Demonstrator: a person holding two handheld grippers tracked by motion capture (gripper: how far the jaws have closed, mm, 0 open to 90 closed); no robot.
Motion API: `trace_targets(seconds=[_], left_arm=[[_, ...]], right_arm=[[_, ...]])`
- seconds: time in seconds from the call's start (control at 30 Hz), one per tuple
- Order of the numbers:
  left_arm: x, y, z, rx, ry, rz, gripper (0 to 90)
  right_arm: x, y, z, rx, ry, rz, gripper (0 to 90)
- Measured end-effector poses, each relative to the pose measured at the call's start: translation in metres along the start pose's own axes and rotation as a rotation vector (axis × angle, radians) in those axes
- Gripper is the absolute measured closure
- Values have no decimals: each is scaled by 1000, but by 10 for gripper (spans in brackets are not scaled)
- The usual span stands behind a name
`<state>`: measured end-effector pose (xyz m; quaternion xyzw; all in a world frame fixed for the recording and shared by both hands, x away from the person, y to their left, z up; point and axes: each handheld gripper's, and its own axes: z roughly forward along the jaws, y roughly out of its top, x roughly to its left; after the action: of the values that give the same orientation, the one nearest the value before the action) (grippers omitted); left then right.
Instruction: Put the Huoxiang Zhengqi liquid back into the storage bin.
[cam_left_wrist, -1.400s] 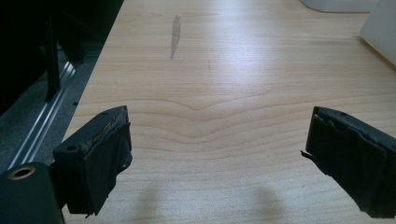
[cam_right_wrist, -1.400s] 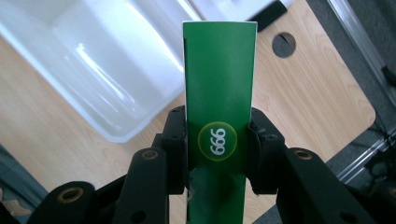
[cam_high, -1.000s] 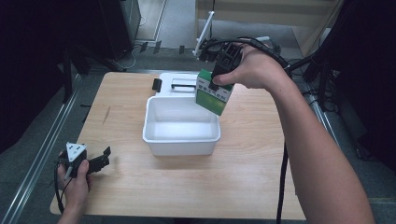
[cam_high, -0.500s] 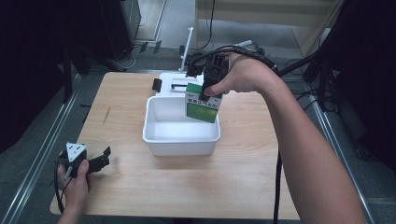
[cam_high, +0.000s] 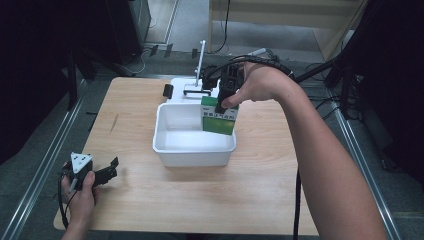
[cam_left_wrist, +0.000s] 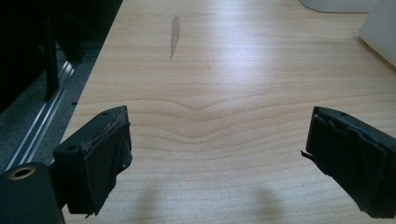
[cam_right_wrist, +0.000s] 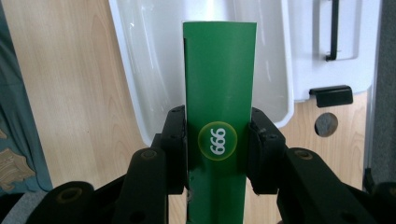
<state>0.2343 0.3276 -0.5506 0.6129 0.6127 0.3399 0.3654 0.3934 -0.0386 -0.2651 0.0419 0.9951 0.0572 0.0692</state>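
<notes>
The right gripper (cam_high: 226, 97) is clamped on a green box (cam_high: 219, 116), one jaw on each broad face near its top end, and holds it upright over the back right corner of the white tub (cam_high: 172, 150) on the desk (cam_high: 210, 200). In the high view the box's long axis runs close to vertical with a slight lean, its printed face toward the person; in the right gripper view its narrow edge (marked with a round yellow-ringed "999" badge) points straight away from the camera, down into the tub. The likeliest trouble is the box's lower corner catching the tub's right rim, since it hangs very near that wall, which could tip it out of the grip or nudge the tub. A hold so close to one end may also let it swing. The left gripper (cam_high: 102, 172) rests low at the desk's near left corner, jaws wide apart and empty.
</notes>
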Motion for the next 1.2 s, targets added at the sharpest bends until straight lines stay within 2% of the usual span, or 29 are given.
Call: trace_targets(seconds=[0.27, 0.67, 1.03, 1.2], left_arm=[[0, 0, 0, -3, 1, -1, 70], [0, 0, 0, 2, -1, -3, 70], [0, 0, 0, 2, -1, 0, 70], [1, 0, 0, 1, 0, 4, 70]], right_arm=[[-4, -1, 12, -1, 14, -55, 651], [-12, -5, 36, 9, 53, -59, 649], [-15, -6, 58, 19, 48, -57, 647], [-16, -4, 76, 29, 58, -80, 648]])
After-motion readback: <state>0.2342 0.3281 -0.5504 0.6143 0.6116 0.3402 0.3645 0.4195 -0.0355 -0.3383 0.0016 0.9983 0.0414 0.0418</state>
